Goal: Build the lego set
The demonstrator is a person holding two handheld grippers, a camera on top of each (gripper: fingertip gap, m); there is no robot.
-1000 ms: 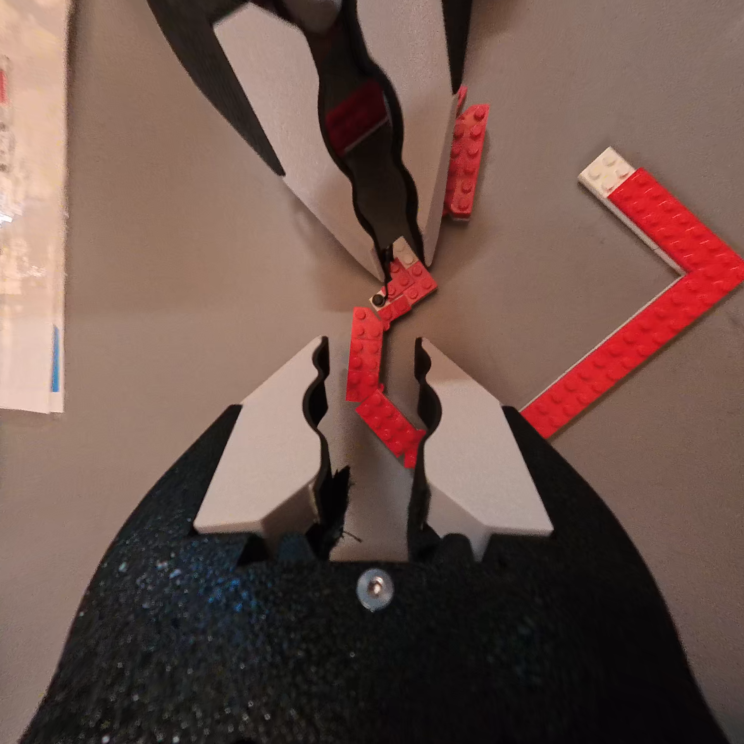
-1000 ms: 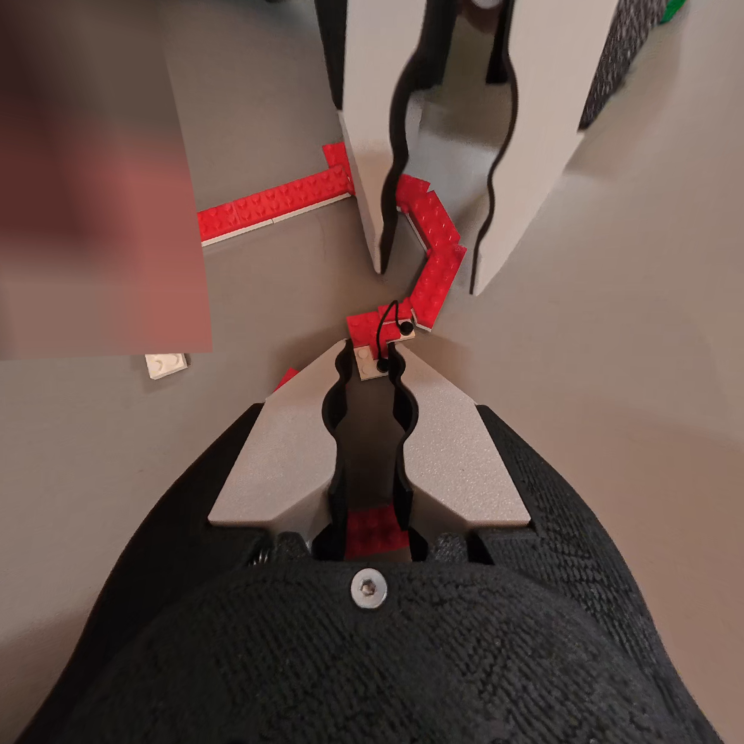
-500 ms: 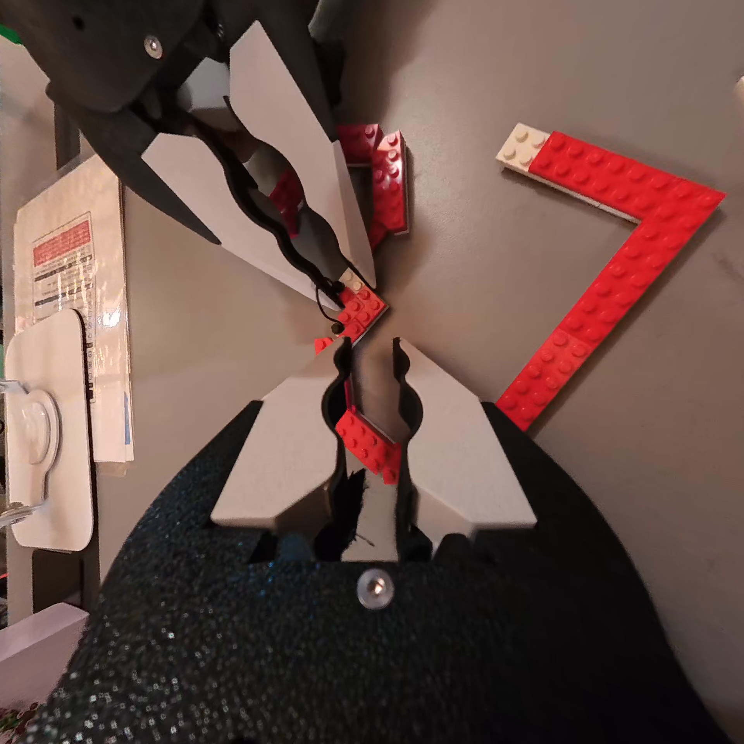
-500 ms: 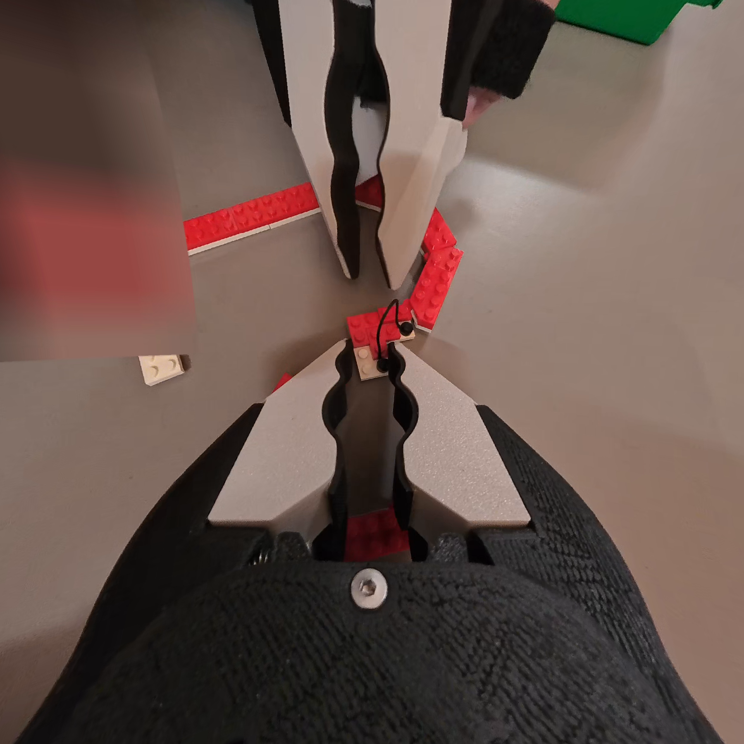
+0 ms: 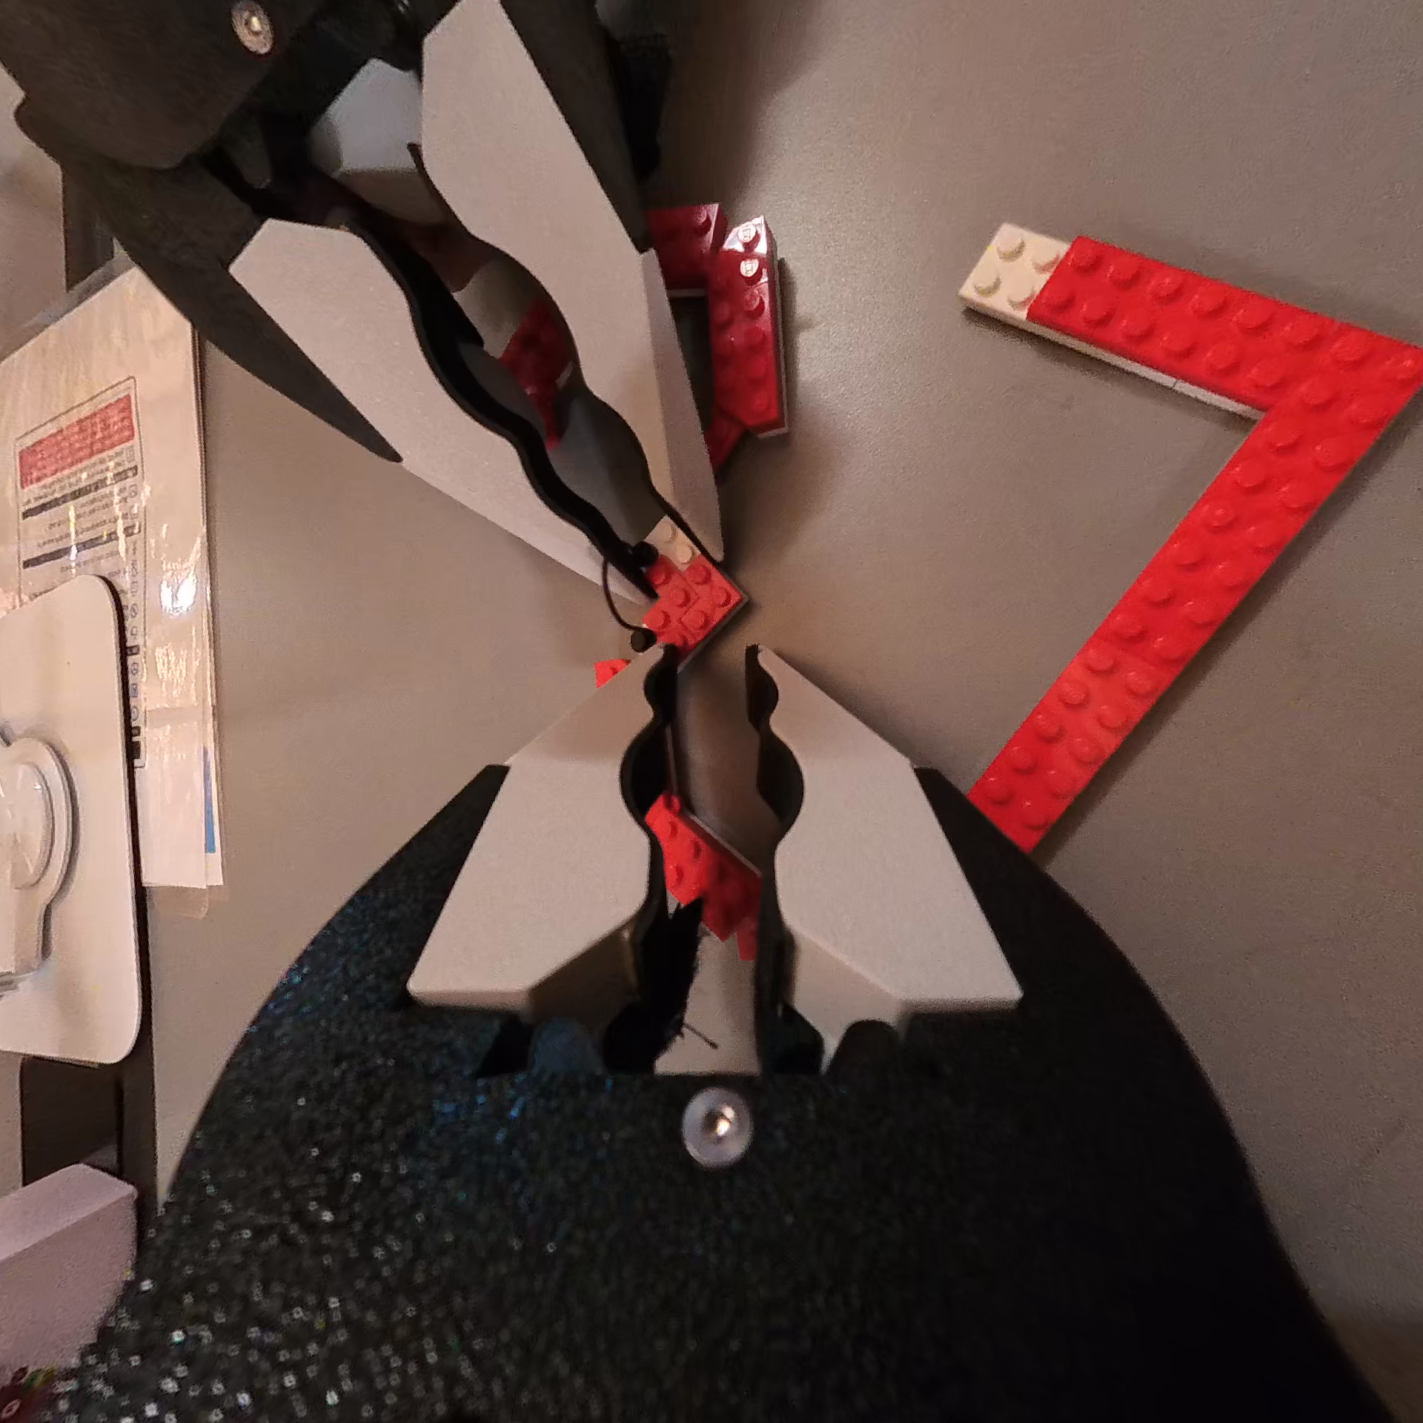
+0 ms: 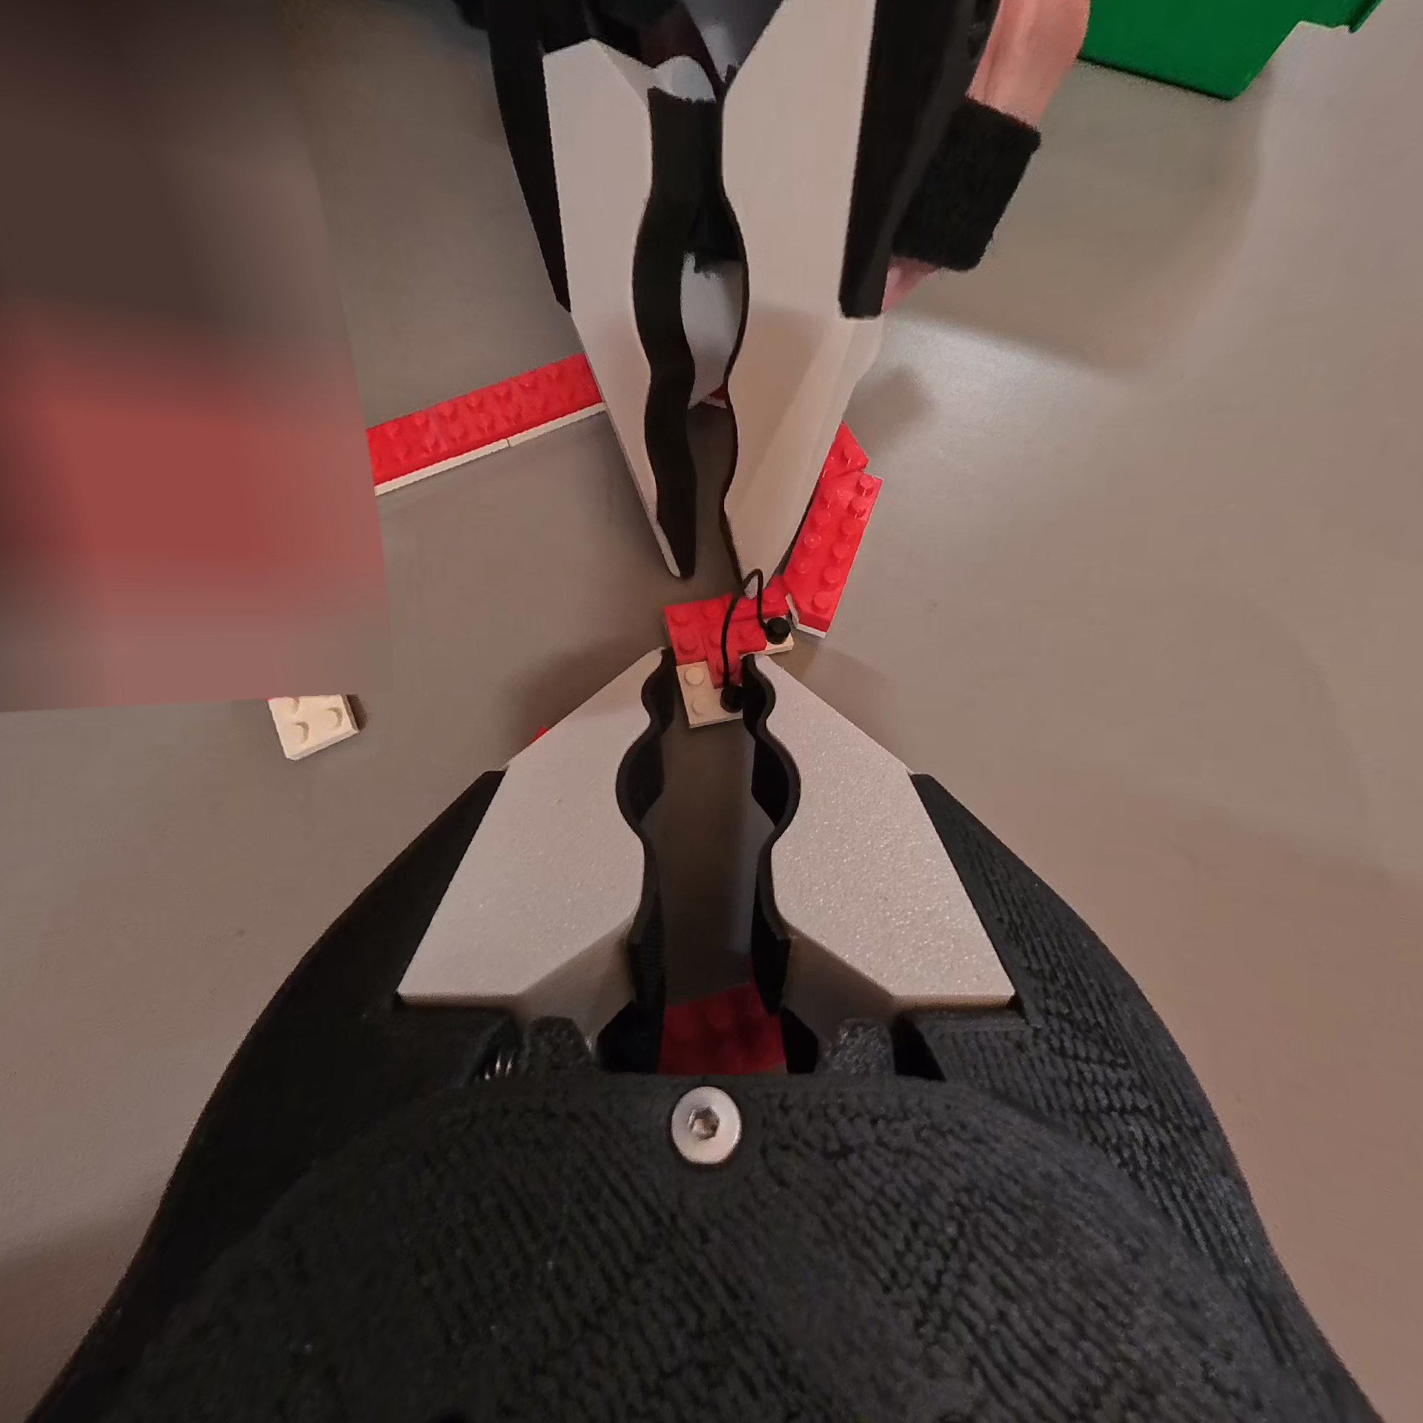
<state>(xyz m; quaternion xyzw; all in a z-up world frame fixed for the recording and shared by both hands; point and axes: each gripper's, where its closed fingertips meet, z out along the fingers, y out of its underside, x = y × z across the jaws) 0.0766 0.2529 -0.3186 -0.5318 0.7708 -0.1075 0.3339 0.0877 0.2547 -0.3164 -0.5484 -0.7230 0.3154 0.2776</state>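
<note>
My right gripper [image 6: 710,666] is shut on the white end plate [image 6: 697,693] of a small red corner piece [image 6: 712,627] that carries a black cord [image 6: 758,597]. A chain of red plates [image 6: 828,539] runs on from that piece. My left gripper [image 5: 710,654] faces the right one tip to tip and is closed on a slanted link of that chain [image 5: 697,862]. In the left wrist view the right gripper [image 5: 681,574] comes in from the upper left. A long red L-shaped strip [image 5: 1232,477] with a white end lies flat on the grey table [image 5: 1001,154].
A loose white 2x2 plate [image 6: 312,724] lies left of my right gripper. More red bricks [image 5: 743,331] lie behind the right gripper. A bagged paper sheet [image 5: 108,500] and a white flat holder [image 5: 69,847] sit at the left. A green bin [image 6: 1217,38] stands at the far edge.
My left gripper has narrowed from wide open onto the red chain and has turned and come up against the right gripper's tips. The right gripper has kept its hold.
</note>
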